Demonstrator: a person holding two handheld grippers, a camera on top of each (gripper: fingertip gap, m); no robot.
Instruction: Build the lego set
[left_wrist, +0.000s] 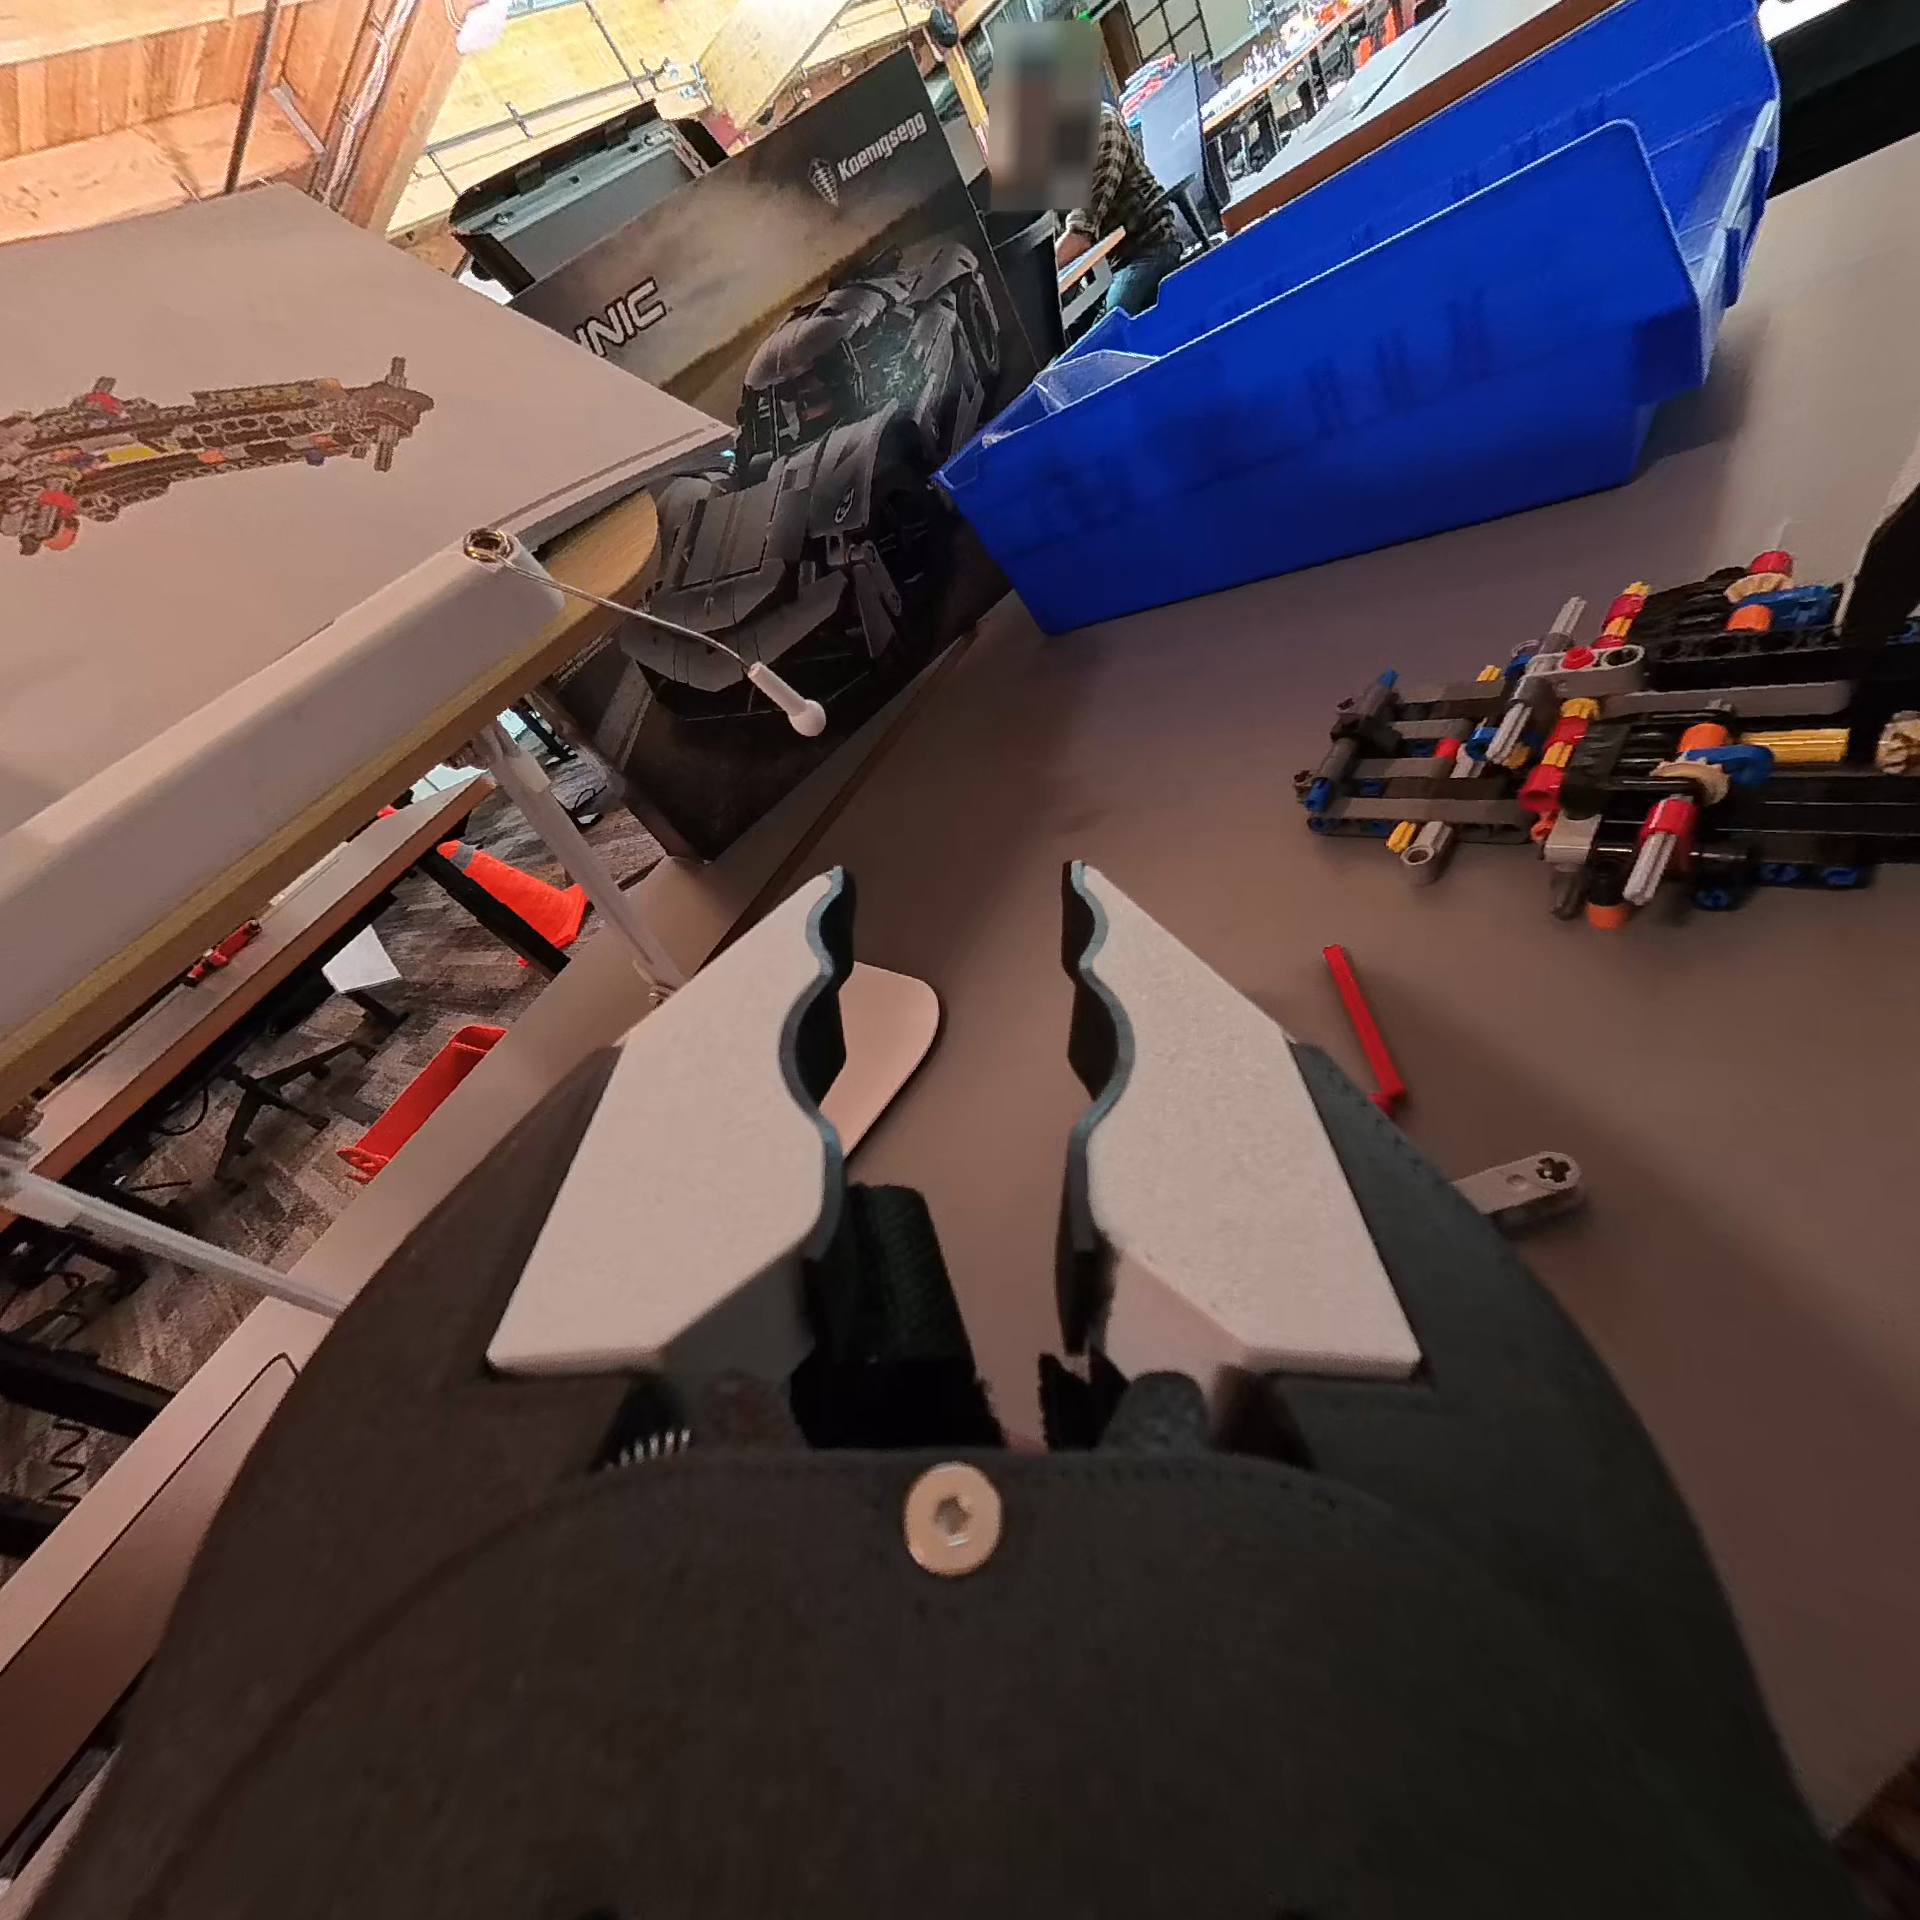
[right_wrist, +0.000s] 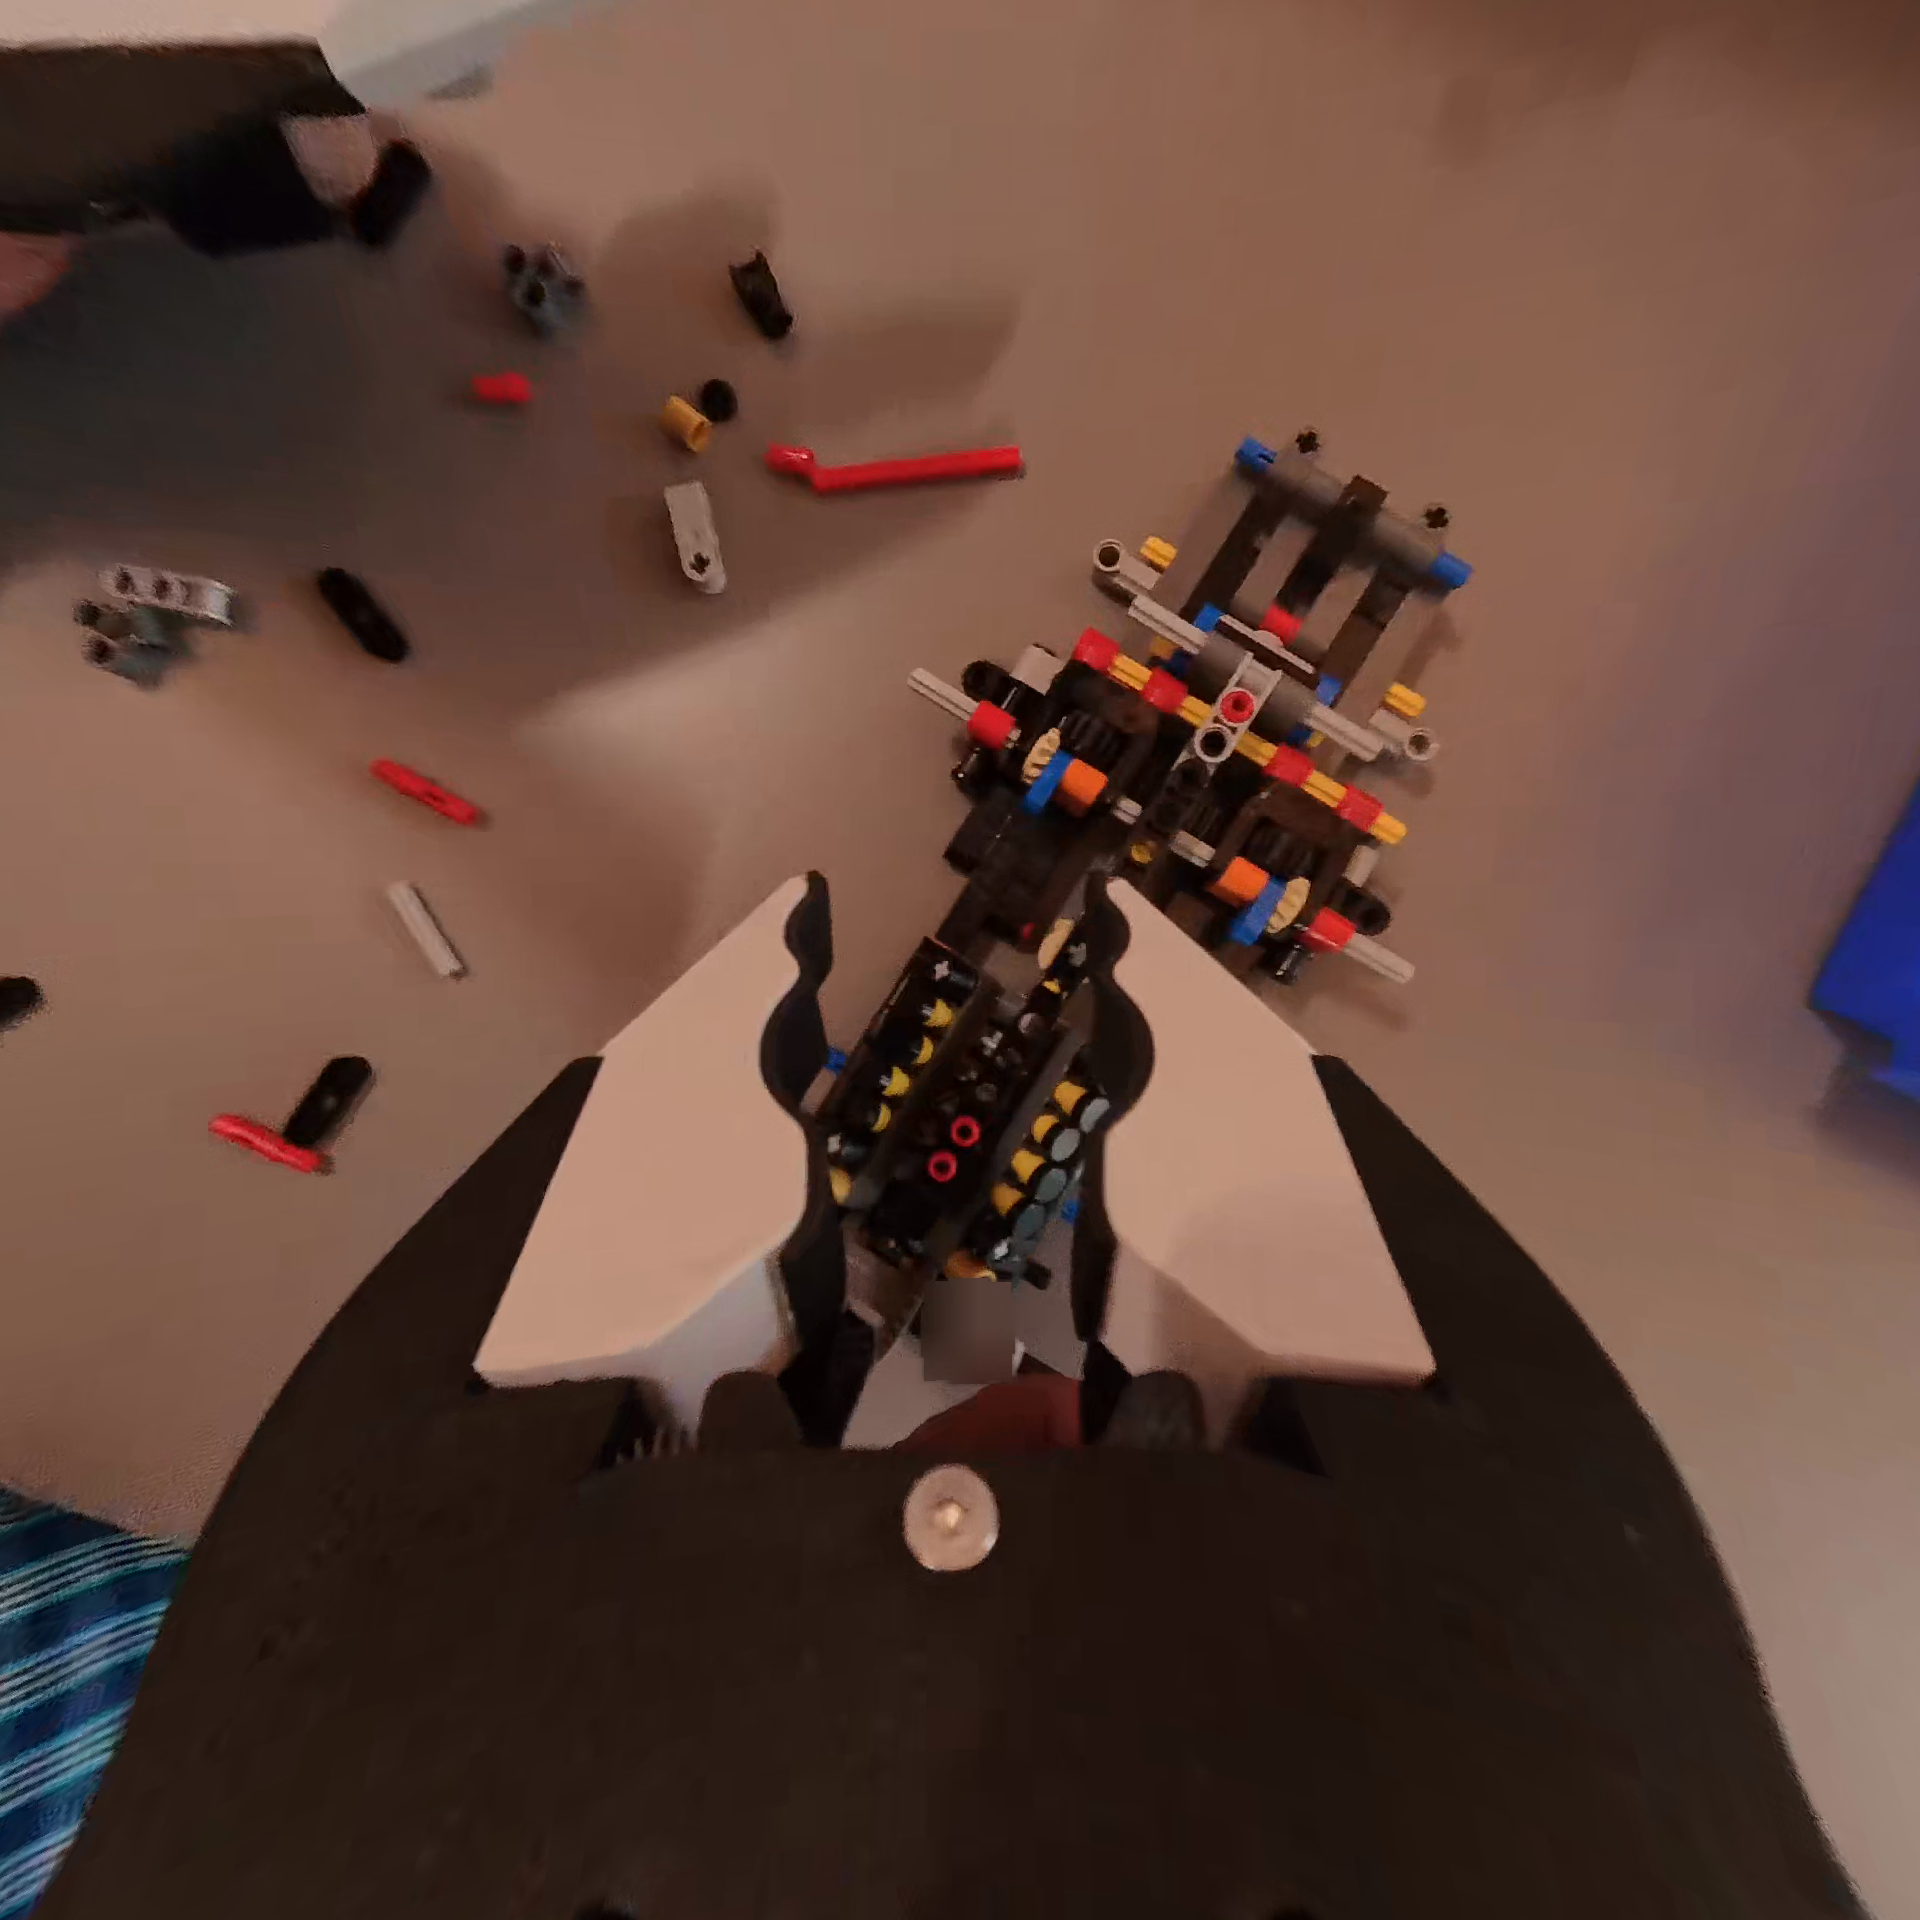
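Observation:
A partly built lego chassis (right_wrist: 1226, 748), black with red, yellow, blue and orange parts, lies on the tan table (right_wrist: 1558, 312). My right gripper (right_wrist: 958, 888) straddles its near end, with both fingers pressed against its sides. The chassis also shows at the right of the left wrist view (left_wrist: 1621, 748). My left gripper (left_wrist: 958, 883) is open and empty, low over the table to the left of the chassis. A long red axle (left_wrist: 1361, 1023) and a grey liftarm (left_wrist: 1527, 1184) lie just right of it.
Several loose pieces lie left of the chassis: the red axle (right_wrist: 904, 468), the grey liftarm (right_wrist: 694, 535), a yellow bush (right_wrist: 686, 421), a red pin (right_wrist: 424, 792). A blue bin (left_wrist: 1351, 395) stands behind. The set's box (left_wrist: 831, 436) and an instruction booklet (left_wrist: 260, 468) on a stand are at the left. The yellow bush (right_wrist: 686, 421) is about 8 cm from my left fingertips.

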